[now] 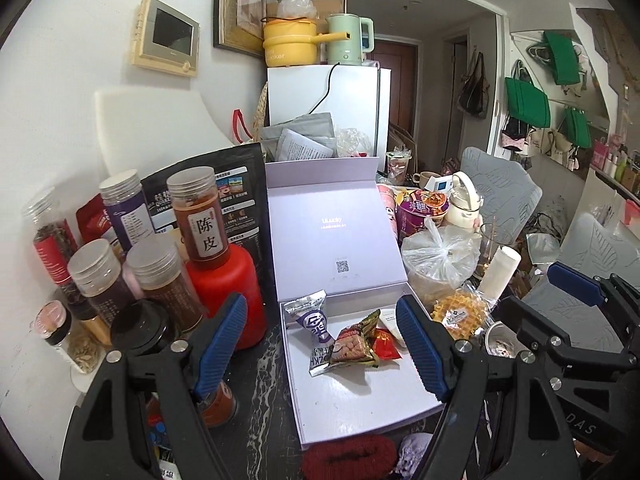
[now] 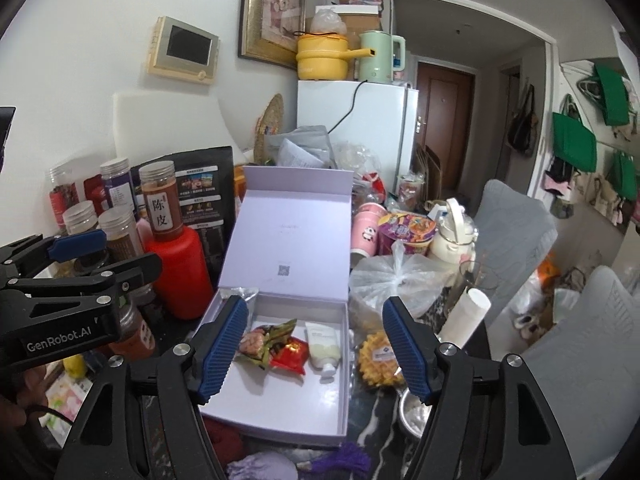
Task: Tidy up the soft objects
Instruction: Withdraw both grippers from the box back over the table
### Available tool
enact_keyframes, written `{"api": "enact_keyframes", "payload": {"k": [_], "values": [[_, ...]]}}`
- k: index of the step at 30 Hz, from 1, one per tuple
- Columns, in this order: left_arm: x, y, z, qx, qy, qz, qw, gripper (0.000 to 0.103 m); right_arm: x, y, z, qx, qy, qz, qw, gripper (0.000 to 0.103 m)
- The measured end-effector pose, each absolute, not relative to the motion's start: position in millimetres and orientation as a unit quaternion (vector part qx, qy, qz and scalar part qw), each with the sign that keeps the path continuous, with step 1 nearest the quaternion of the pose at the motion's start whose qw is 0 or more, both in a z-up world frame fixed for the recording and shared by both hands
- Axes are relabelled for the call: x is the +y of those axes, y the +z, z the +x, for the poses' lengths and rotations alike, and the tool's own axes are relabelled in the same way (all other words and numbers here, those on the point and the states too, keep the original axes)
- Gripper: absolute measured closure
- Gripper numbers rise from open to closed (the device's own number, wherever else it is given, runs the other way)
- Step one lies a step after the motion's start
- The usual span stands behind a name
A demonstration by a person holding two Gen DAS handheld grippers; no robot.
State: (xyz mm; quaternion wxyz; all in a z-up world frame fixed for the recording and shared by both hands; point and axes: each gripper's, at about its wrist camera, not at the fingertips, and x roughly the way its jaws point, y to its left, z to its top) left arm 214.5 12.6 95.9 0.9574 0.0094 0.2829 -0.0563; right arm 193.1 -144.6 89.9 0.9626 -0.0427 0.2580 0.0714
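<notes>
above the open lilac box (image 2: 280, 432) holding snack packets (image 2: 276, 344) and a white tube (image 2: 322, 346), the left gripper (image 1: 320, 348) and right gripper (image 2: 316, 348) hang open, empty.

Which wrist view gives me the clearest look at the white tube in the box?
The right wrist view: the white tube lies fully visible beside the red packet. In the left wrist view only a sliver shows, behind the left gripper's finger.

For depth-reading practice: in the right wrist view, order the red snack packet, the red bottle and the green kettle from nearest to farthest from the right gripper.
1. Red snack packet, in the box, between the jaws.
2. Red bottle, left of the box.
3. Green kettle, on the fridge behind.
</notes>
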Motion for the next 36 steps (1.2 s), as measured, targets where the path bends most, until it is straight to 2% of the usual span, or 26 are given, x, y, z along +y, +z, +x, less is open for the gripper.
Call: {"api": "enact_keyframes", "payload": {"k": [14, 20, 36], "values": [[21.5, 73.0, 158.3, 0.302, -0.077, -0.002, 0.95, 0.025, -143.0, 68.5, 133.5, 0.275, 0.075, -0.026, 0.958, 0.029], [22.5, 60.0, 135.9, 0.311, -0.083, 0.001, 0.947, 0.021, -145.9, 53.5, 111.1, 0.286, 0.075, -0.011, 0.955, 0.027], [29.5, 10.0, 101.6, 0.352, -0.115, -0.03, 0.928, 0.021, -155.5, 4.8, 68.3, 0.319, 0.057, 0.034, 0.945, 0.022]]}}
